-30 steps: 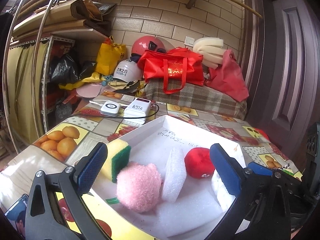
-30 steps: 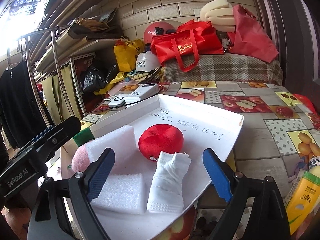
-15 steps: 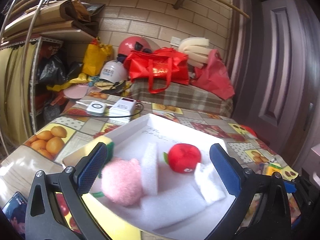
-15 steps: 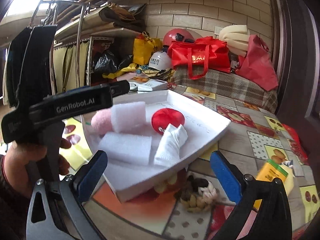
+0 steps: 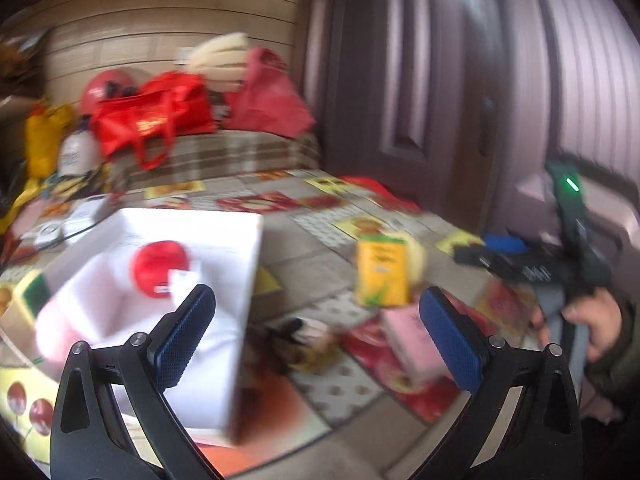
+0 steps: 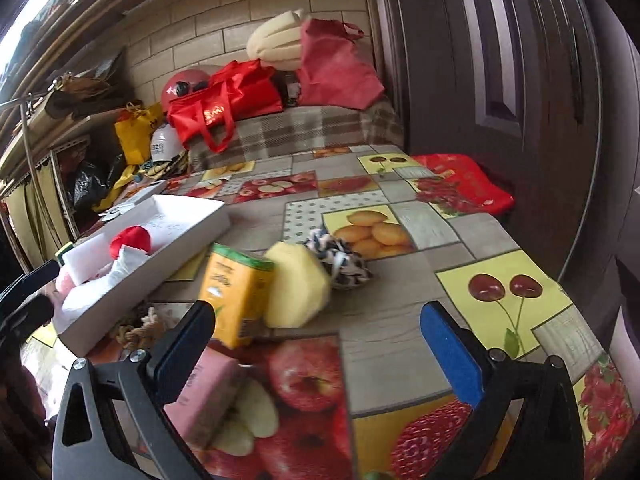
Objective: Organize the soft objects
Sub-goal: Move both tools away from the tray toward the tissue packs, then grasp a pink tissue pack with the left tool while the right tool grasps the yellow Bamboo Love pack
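The right tool [image 6: 316,344] is standing with its jaws spread wide and nothing between them; they have just been opening. The left tool [image 5: 316,336] is likewise spread and empty.

Nearest the right tool, the pink block [image 6: 200,396] is lying on the counter [image 6: 400,320] at the left jaw, partly hidden behind it. Its long axis is running from near-left to far-right. Just beyond it, the yellow carton [image 6: 236,296] is standing upright with the yellow sponge [image 6: 298,290] leaning against its right side, and the blue-and-white knotted rope [image 6: 340,260] is lying just behind the sponge.

These loose things are lying ahead and left of the right tool, which is probably the nearer of the two; the left wrist view is blurred, so this is a judgement.

Farther left, the white tray [image 6: 192,236] is holding the red plush ball [image 6: 130,240], white foam and a white cloth. The tray's near right edge is bordering the loose things. Open counter is extending to the right and far side; the door is standing beyond the counter's right edge.
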